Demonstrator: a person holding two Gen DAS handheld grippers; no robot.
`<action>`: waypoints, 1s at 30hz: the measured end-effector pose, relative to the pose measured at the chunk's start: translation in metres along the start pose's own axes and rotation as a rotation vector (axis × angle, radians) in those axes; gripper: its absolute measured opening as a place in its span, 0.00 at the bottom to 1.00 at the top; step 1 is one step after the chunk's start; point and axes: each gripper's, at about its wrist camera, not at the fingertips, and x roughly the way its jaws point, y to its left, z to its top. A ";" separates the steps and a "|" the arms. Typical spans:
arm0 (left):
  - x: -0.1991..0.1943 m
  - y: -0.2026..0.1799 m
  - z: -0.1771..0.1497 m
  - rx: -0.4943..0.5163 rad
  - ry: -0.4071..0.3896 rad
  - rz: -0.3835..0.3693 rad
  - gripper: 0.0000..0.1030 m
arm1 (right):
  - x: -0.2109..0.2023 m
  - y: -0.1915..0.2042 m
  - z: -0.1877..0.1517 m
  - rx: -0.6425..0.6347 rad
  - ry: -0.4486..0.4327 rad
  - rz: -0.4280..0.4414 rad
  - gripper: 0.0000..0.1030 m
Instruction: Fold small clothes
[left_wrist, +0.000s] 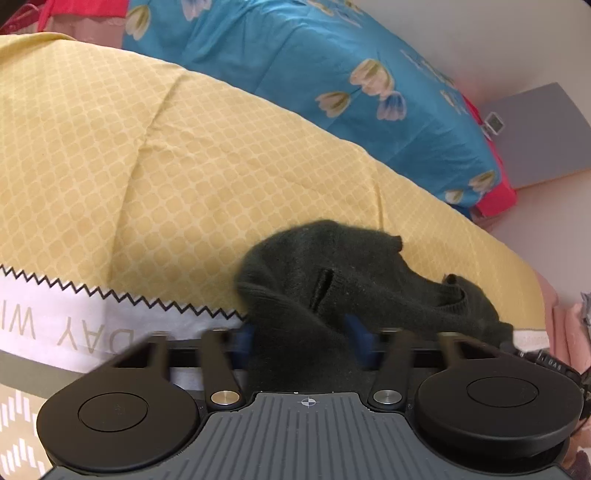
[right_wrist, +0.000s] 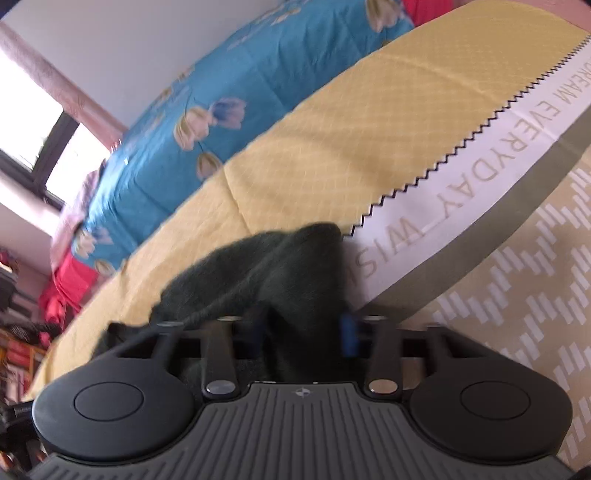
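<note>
A small dark green knitted garment (left_wrist: 332, 273) lies bunched on the yellow patterned bedsheet (left_wrist: 147, 166). My left gripper (left_wrist: 303, 339) is shut on one part of it, with the knit bunched between the blue pads (left_wrist: 356, 332). In the right wrist view the same garment (right_wrist: 266, 273) drapes over the fingers. My right gripper (right_wrist: 306, 332) is shut on its edge near the white zigzag band of the sheet (right_wrist: 461, 192). The fingertips of both grippers are mostly hidden by the fabric.
A blue floral quilt (left_wrist: 332, 74) lies folded behind the yellow sheet, with red cloth (left_wrist: 495, 195) under it. The bed's edge and a beige patterned side panel (right_wrist: 517, 314) are at the right. A window (right_wrist: 37, 147) is at the far left.
</note>
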 end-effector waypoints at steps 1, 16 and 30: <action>0.003 -0.001 0.001 -0.009 0.002 0.044 0.69 | -0.001 0.005 -0.001 -0.032 -0.013 -0.020 0.23; -0.010 -0.018 -0.008 0.166 -0.094 0.347 0.84 | -0.024 0.017 -0.007 -0.212 -0.137 -0.183 0.53; -0.021 -0.014 -0.006 0.111 -0.120 0.338 1.00 | 0.001 0.092 -0.069 -0.549 -0.020 -0.114 0.09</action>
